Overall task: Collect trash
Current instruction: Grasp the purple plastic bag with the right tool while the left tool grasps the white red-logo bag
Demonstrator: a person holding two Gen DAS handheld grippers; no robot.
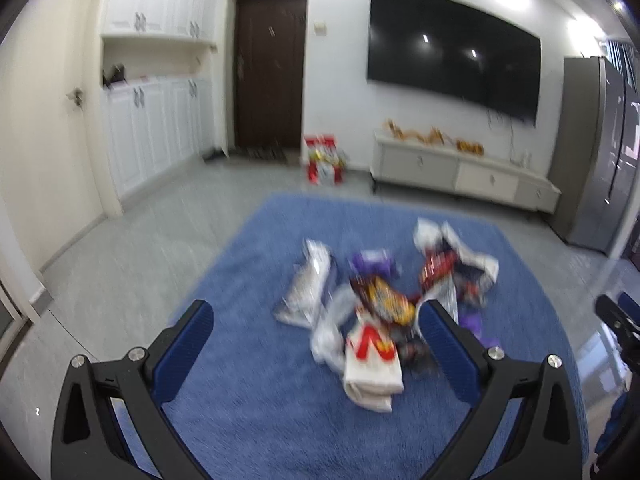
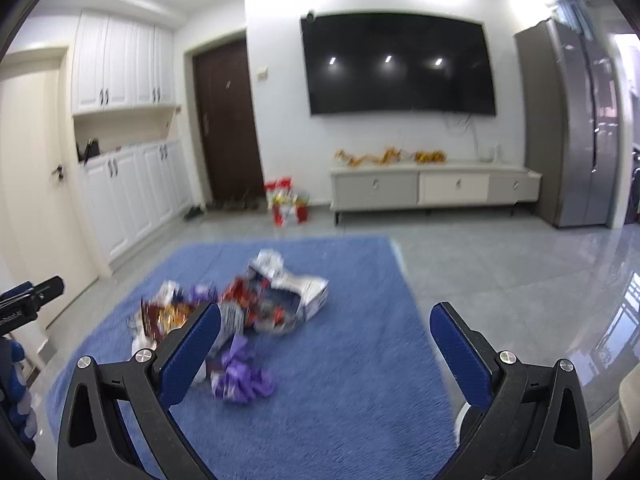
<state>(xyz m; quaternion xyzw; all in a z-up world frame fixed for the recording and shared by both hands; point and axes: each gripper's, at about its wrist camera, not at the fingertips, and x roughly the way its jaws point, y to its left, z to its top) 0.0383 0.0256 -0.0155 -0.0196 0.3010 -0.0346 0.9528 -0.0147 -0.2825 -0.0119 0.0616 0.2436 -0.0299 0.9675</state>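
Observation:
A pile of crumpled snack wrappers [image 1: 384,292] lies on a blue rug [image 1: 280,420]. It holds a silver bag [image 1: 306,284], a white wrapper with red marks [image 1: 372,364], a dark orange packet [image 1: 384,296] and a purple wrapper [image 2: 240,376]. The pile also shows in the right wrist view [image 2: 256,304]. My left gripper [image 1: 316,320] is open above the rug, just short of the pile. My right gripper [image 2: 326,322] is open and empty, with the pile to its left.
The rug [image 2: 340,360] lies on grey floor tiles. A low TV cabinet [image 2: 432,190] and a wall TV [image 2: 396,64] stand behind, a grey fridge [image 2: 576,128] at right, white cupboards [image 2: 128,196] at left. A red and white box [image 2: 286,202] stands by the dark door [image 2: 228,128].

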